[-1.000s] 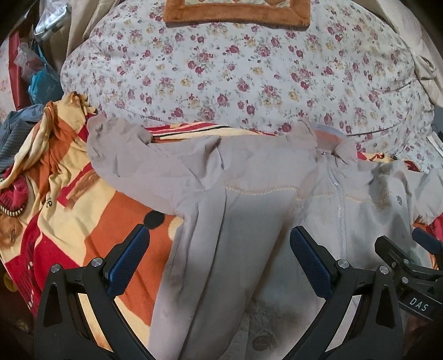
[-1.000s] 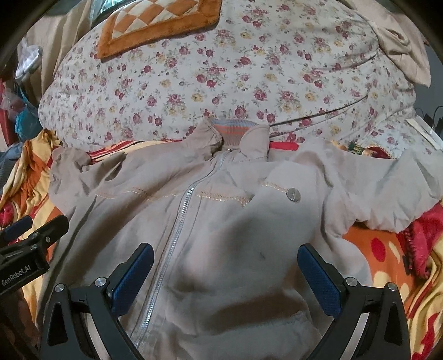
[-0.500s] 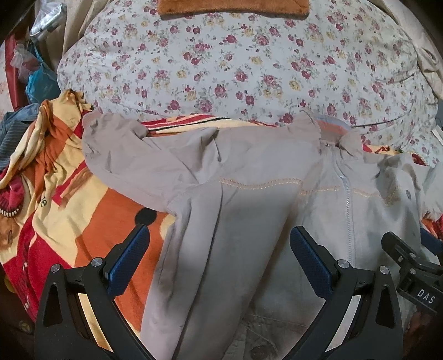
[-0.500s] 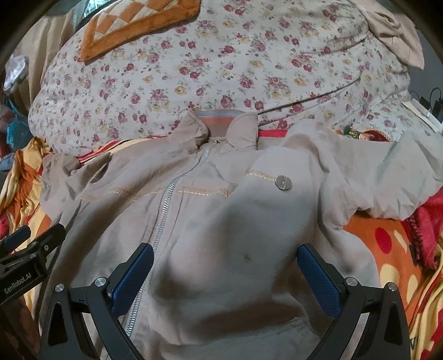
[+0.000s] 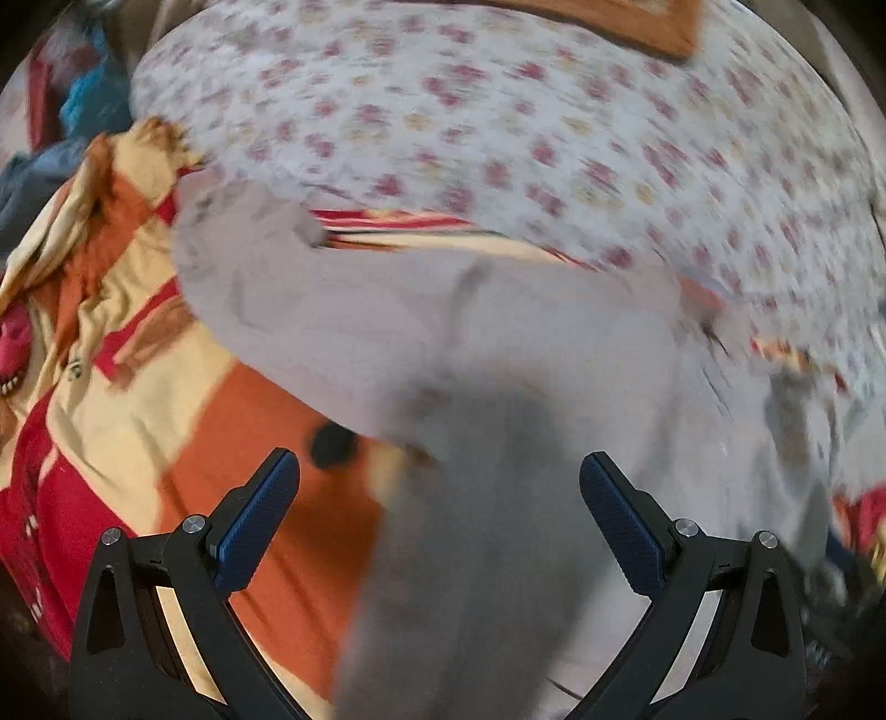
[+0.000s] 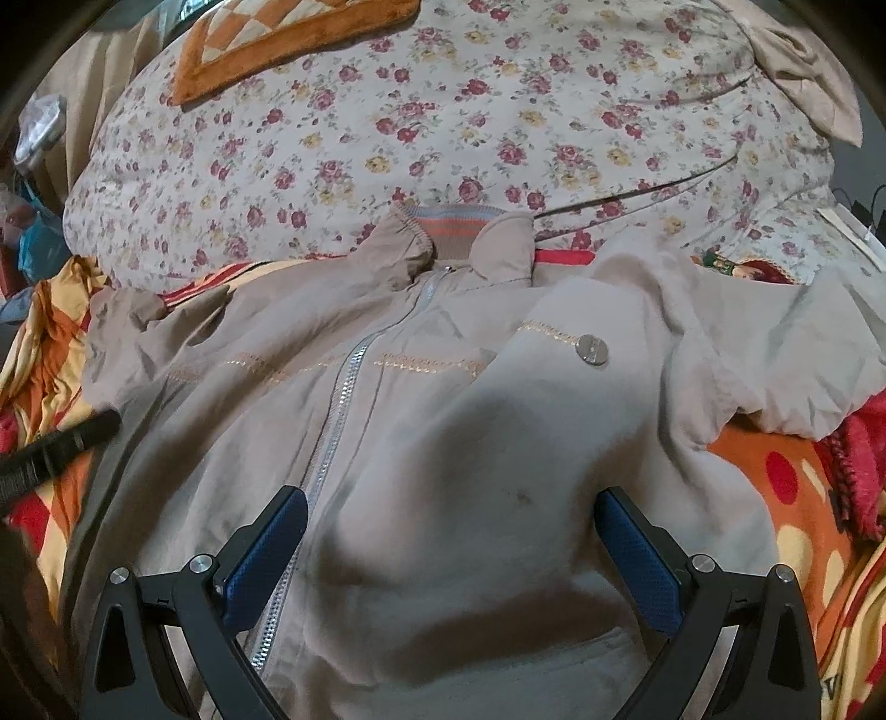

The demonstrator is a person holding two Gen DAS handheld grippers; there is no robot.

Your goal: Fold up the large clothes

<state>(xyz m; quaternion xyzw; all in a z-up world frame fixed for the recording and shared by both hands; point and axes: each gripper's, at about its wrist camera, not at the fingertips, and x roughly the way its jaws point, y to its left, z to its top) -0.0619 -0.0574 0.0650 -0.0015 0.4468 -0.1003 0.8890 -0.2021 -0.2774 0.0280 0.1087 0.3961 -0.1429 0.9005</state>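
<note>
A beige zip-up jacket [image 6: 443, 421] lies spread face up on a bed, collar [image 6: 459, 238] at the far side, zipper [image 6: 332, 421] running down its middle. One sleeve [image 6: 775, 354] reaches right, the other sleeve [image 5: 266, 299] reaches left. My right gripper [image 6: 451, 531] hovers open over the jacket's right chest, nothing between its blue pads. My left gripper [image 5: 440, 504] is open above the jacket's left edge and the blanket; that view is motion-blurred. The left gripper's black tip [image 6: 61, 443] shows at the left of the right wrist view.
An orange, red and yellow blanket [image 5: 138, 387] covers the bed under the jacket. A big floral duvet [image 6: 443, 111] is heaped behind the collar, with an orange checked cushion [image 6: 288, 44] on top. Clothes and bags [image 5: 83, 105] pile at far left.
The left gripper has swung leftward, its view now blurred, with more blanket showing. The right gripper has moved slightly closer over the jacket. Both stay open.
</note>
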